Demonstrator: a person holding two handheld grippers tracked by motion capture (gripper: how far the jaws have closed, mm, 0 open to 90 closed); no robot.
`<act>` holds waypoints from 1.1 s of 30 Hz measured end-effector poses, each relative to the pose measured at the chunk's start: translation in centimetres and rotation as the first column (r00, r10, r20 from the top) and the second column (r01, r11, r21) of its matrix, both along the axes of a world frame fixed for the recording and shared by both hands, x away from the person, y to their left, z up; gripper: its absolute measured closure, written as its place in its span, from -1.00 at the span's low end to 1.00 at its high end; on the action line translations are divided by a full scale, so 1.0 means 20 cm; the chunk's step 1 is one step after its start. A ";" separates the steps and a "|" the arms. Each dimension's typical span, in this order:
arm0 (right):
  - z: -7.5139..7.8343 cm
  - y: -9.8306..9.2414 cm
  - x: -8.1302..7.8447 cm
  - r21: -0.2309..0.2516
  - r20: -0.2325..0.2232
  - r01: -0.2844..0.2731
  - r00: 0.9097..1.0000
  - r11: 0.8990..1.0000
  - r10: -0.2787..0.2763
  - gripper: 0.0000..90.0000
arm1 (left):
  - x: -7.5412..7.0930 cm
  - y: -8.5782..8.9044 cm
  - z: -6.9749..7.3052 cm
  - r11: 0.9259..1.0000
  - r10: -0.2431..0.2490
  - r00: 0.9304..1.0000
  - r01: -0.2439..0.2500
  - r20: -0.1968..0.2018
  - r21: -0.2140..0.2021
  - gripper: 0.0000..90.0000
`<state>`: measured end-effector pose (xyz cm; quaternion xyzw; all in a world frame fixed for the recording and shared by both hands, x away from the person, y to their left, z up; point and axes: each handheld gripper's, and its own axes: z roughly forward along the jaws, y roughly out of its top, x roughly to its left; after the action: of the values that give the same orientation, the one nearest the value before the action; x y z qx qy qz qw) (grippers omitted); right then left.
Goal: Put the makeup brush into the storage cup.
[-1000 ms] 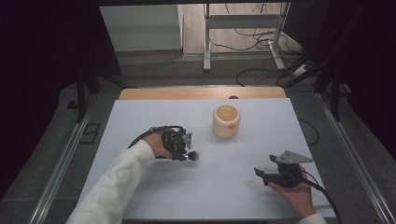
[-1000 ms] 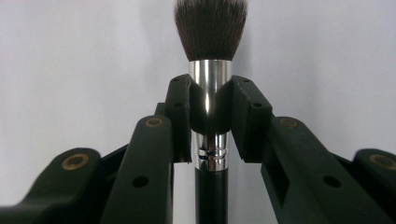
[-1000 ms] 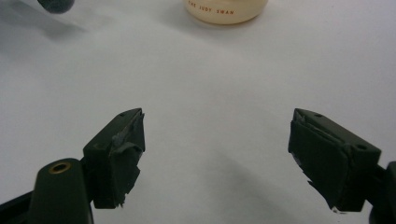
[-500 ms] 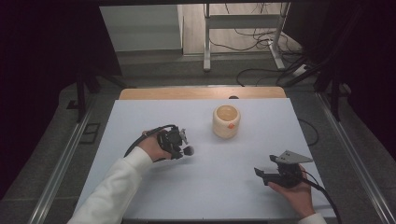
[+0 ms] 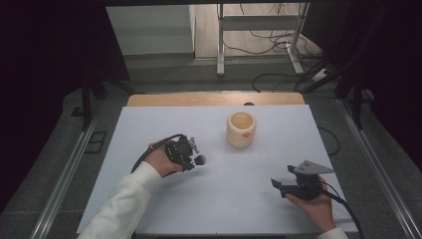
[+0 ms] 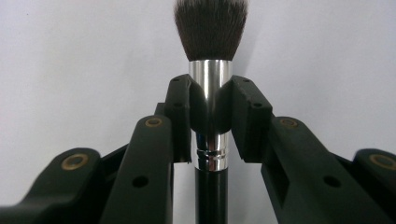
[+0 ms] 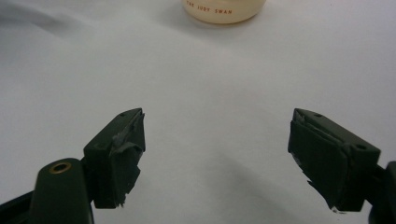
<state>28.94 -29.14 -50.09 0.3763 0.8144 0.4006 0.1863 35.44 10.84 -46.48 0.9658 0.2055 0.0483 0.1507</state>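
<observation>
A makeup brush (image 6: 211,84) with dark bristles, a silver ferrule and a black handle is clamped between the jaws of my left gripper (image 6: 211,100). In the high view that left gripper (image 5: 191,160) hovers at the table's left of centre, with the brush (image 5: 200,160) pointing right. A cream cup (image 5: 241,129) stands upright beyond it at the middle; its base (image 7: 225,10) shows at the top of the right gripper view. My right gripper (image 7: 215,154) stands open with nothing between its jaws, low at the front right (image 5: 276,185).
The white table top (image 5: 214,199) ends in a wooden strip (image 5: 214,99) at the far edge. Cables (image 5: 278,79) lie on the floor beyond, by a metal stand (image 5: 221,45). Metal rails (image 5: 64,169) run along both sides of the table.
My left gripper, with the brush in it, has shifted a little to the left and back. The right gripper has stayed where it was.
</observation>
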 end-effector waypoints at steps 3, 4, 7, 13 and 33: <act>0.00 0.00 0.00 -0.001 0.000 0.000 1.000 1.000 0.000 -0.57 | -0.01 0.00 0.00 1.000 0.002 1.000 -0.002 0.003 -0.005 0.58; 0.00 0.00 0.00 0.000 -0.001 0.000 1.000 1.000 0.000 -0.57 | -0.01 0.00 0.00 1.000 0.004 1.000 -0.004 0.004 -0.006 0.58; 0.00 0.00 0.00 0.000 -0.001 0.001 1.000 1.000 -0.001 -0.57 | -0.02 0.00 0.01 1.000 0.011 1.000 -0.011 0.002 -0.008 0.58; 0.00 0.00 0.00 -0.001 -0.001 0.002 1.000 1.000 -0.002 -0.57 | -0.03 0.01 0.01 0.999 0.040 0.999 -0.040 0.003 -0.025 0.58; 0.01 0.00 -0.01 0.009 0.013 0.003 1.000 1.000 -0.003 -0.54 | -0.10 0.07 0.03 0.973 0.148 0.989 -0.145 0.008 -0.179 0.58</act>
<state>28.78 -29.14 -49.94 0.3757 0.8108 0.4063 0.1907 33.39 12.29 -45.80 0.9301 0.2780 0.0510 0.2347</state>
